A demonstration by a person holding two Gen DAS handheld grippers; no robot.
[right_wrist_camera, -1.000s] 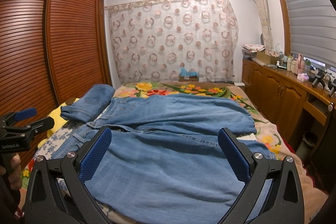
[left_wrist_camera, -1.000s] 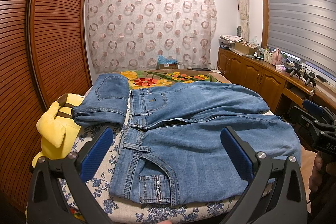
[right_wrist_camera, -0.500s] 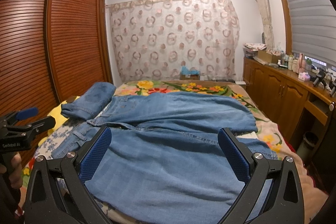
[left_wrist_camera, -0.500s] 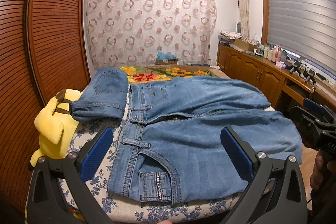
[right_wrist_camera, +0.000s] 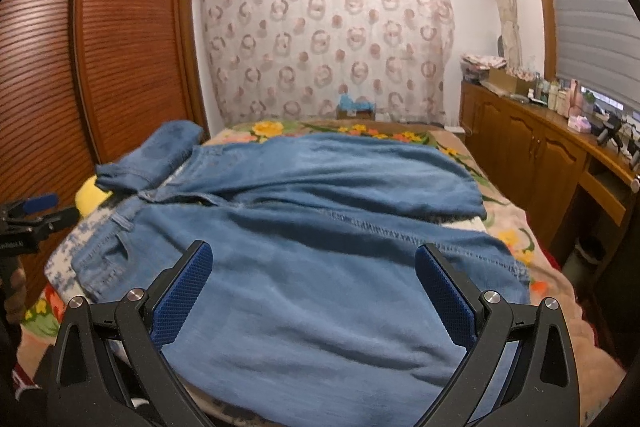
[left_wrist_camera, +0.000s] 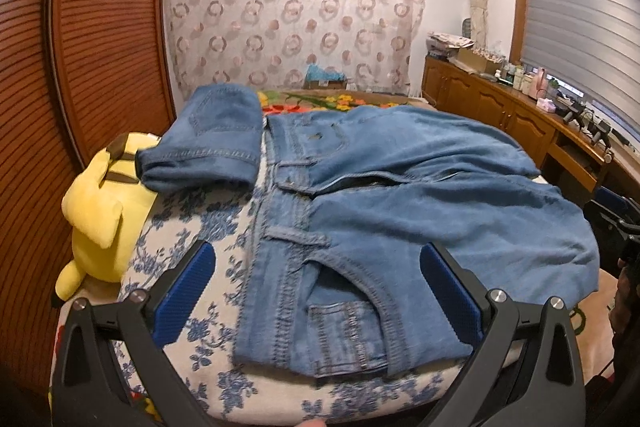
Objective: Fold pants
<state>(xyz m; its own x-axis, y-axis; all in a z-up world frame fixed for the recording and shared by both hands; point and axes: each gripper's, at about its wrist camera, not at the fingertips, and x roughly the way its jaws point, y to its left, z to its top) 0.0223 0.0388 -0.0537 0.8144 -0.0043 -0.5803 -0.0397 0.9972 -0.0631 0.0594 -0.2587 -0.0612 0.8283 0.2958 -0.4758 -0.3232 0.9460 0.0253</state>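
Note:
Light blue jeans (left_wrist_camera: pixel 400 211) lie spread flat on the bed, waistband at the left, legs running right; they also fill the right wrist view (right_wrist_camera: pixel 320 267). My left gripper (left_wrist_camera: pixel 316 287) is open and empty, hovering over the near waistband and front pocket. My right gripper (right_wrist_camera: pixel 312 287) is open and empty, hovering over the near leg. The left gripper also shows at the left edge of the right wrist view (right_wrist_camera: pixel 28 219), and the right gripper shows at the right edge of the left wrist view (left_wrist_camera: pixel 616 227).
A second, folded pair of jeans (left_wrist_camera: pixel 208 139) lies at the far left of the bed, beside a yellow plush toy (left_wrist_camera: pixel 100 211). A wooden slatted wardrobe (left_wrist_camera: pixel 80 47) stands left. A wooden counter with bottles (left_wrist_camera: pixel 520 107) runs along the right wall. The floral bedsheet (left_wrist_camera: pixel 192 227) shows around the jeans.
Both grippers have moved forward and tilted down over the jeans; the jeans look closer and larger. The jeans have not moved. Both grippers stay open.

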